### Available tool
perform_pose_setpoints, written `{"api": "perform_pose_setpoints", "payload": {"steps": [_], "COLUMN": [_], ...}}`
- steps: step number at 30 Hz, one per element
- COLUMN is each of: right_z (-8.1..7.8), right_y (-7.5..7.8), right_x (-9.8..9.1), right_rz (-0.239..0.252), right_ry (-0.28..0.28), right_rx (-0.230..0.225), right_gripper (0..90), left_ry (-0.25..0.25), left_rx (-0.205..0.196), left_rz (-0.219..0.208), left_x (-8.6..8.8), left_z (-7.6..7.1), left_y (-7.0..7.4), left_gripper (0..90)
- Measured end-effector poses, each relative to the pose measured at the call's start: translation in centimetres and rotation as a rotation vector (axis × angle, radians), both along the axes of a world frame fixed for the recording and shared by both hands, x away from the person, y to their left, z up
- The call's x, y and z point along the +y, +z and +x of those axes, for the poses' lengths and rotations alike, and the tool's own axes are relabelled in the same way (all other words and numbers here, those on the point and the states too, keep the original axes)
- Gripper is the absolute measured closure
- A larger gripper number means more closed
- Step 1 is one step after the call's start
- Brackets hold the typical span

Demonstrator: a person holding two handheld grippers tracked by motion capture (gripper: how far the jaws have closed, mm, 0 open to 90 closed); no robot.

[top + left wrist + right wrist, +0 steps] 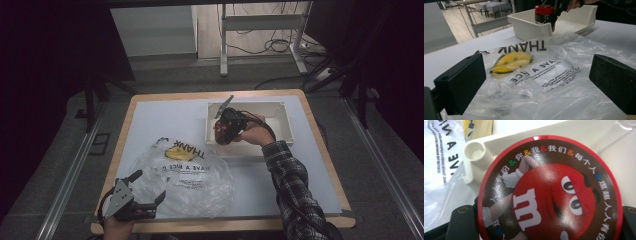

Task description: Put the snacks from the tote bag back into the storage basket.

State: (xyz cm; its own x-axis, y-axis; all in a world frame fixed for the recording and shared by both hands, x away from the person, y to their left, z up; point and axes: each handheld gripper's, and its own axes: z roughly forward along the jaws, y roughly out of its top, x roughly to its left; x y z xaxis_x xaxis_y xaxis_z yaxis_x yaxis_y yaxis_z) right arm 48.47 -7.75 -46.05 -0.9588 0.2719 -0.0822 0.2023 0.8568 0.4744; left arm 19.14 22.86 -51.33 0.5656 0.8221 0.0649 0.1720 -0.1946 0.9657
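- Gripping a round red-lidded candy tub (549,192), the right gripper (226,131) has its jaws clamped on the tub's sides; both black jaws flank the lid at the bottom corners of the right gripper view.
- Tub sits at the near-left corner of the white bin (280,112), above or just at its rim; whether it touches the bin floor I cannot tell. In the left gripper view the tub (544,13) stands upright, lid up, long axis vertical.
- Left gripper (131,197): jaws apart, nothing between the pads, resting low at the near edge of the clear plastic bag (185,172).
- Bag lies flat and crumpled on the table (150,120), printed face up, just beside the bin's near-left corner.
- Key relation: bag lies toward the person and to the left of the held tub; the left gripper is the nearer one to the bag's edge.
- Judgement: bag mouth needs opening by the left gripper before the tub can go in.
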Motion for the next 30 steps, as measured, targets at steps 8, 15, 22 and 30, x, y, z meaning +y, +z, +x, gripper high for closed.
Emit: {"api": "perform_pose_setpoints", "payload": {"steps": [8,15,22,30], "right_z": [0.8,1.3,1.7,2.0], "right_y": [-0.6,-1.3,-2.2,-2.9], "right_x": [0.7,1.2,1.8,2.1], "right_rz": [-0.019,-0.017,-0.03,-0.041], "right_ry": [0.011,0.009,0.006,-0.005], "right_rx": [0.008,0.011,0.024,0.033], "right_gripper": [25.6,25.6,25.6,25.6], "left_ry": [0.002,0.0,0.001,0.0], "left_rx": [-0.001,-0.002,-0.001,-0.001], "left_rz": [-0.001,0.003,0.001,0.005], "left_x": [0.0,0.0,0.0,0.0], "left_z": [0.0,0.0,0.0,0.0], "left_y": [0.0,0.0,0.0,0.0], "left_gripper": [0.8,0.8,0.9,1.0]}}
